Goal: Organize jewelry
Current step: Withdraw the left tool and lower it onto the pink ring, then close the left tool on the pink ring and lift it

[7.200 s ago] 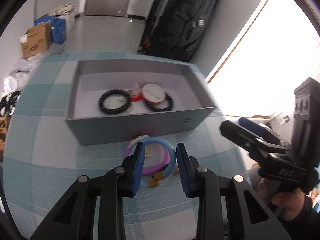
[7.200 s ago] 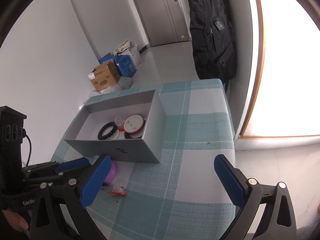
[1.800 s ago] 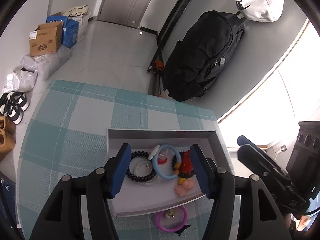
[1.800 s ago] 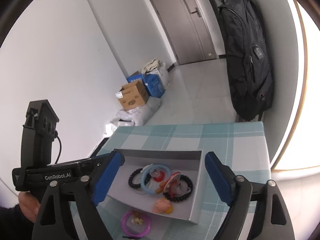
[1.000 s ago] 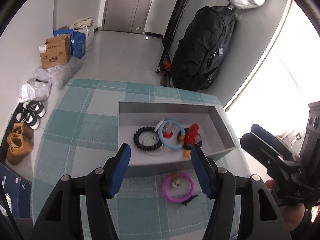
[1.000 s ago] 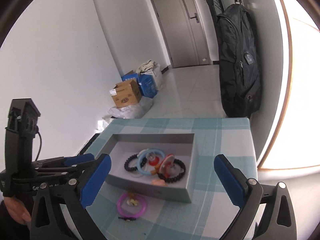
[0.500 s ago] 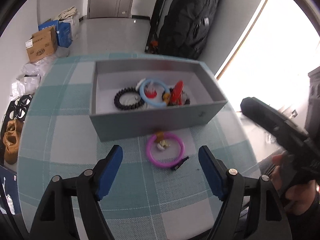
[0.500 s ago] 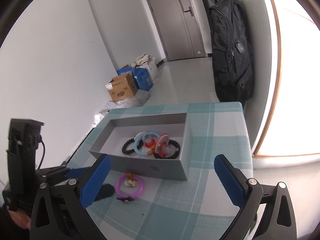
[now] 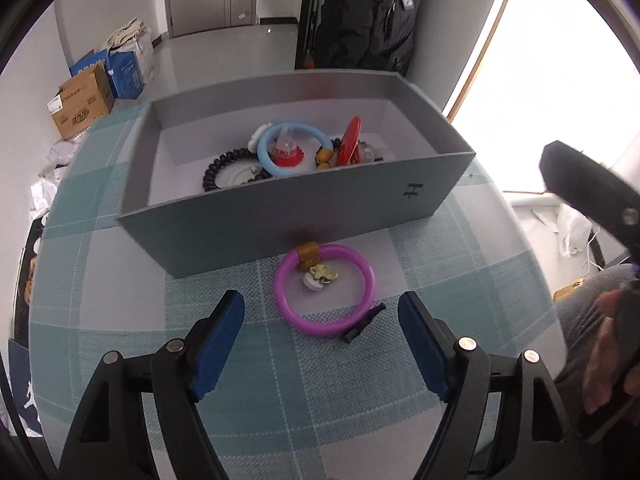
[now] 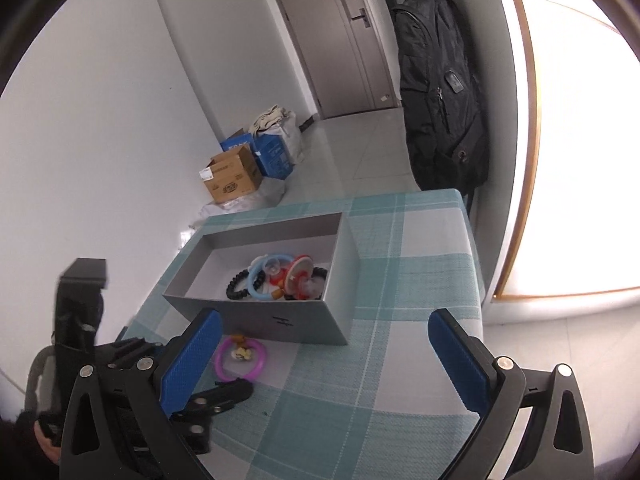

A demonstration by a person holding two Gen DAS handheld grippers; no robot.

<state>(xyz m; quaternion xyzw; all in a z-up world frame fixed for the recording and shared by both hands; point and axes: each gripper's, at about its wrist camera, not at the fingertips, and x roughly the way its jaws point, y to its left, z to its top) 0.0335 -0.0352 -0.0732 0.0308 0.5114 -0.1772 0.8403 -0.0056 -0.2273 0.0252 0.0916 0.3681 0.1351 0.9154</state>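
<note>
On the teal-checked table (image 9: 120, 320), your left gripper (image 9: 322, 344) has just been opening, nothing between its jaws; the pink plastic bangle (image 9: 325, 290) lies just ahead, outside the grey cardboard box (image 9: 280, 220). Judging by this, you're approaching to pick it up: lower, straddle the rim, close. Your right gripper (image 10: 320, 364) hangs wide open, empty.

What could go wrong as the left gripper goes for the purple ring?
1. The open left gripper may also snag the small black clip touching the purple plastic ring bracelet.
2. Small charms inside the ring may be left behind.
3. The grey cardboard box wall stands close behind and could get nudged.
</note>
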